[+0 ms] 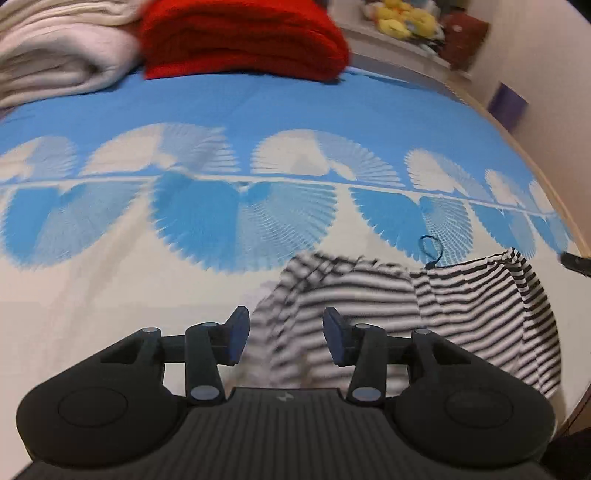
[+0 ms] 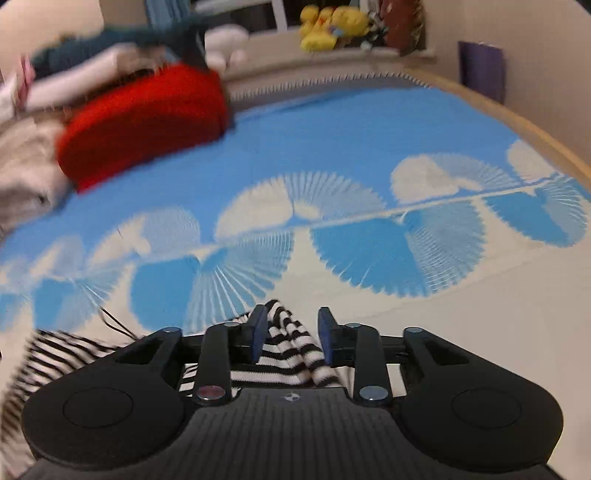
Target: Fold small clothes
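Left gripper (image 1: 282,338) hangs over the bed with its jaws parted, and nothing is pinched between the blue pads; the striped garment (image 1: 424,321), black and white, lies just beyond and beneath those fingertips, spreading away to the right across the pale near part of the bedspread (image 1: 258,107); its left edge is blurred, so whether cloth brushes the right pad I cannot tell; a thin dark loop (image 1: 430,251) sticks up at the garment's far edge; over to the right gripper (image 2: 290,334), jaws also partly open; a bunched fold of the striped garment (image 2: 291,350) sits right in the gap between the pads, looking loose rather than squeezed, though it lies close against the left pad; the rest of the cloth trails off to the near left in that view, smeared by blur; the bedspread runs blue at the far side and cream at the near side, with fan-shaped patterns along the join; at the far left a red folded knit (image 1: 240,37) rests on the blue part, touching a heap of cream blankets (image 1: 55,55) beside it; well apart, on a ledge past the far edge of the bed, yellow plush toys (image 2: 332,26) sit in a cluster; a purple panel (image 2: 480,70) leans against the wall at the far right.
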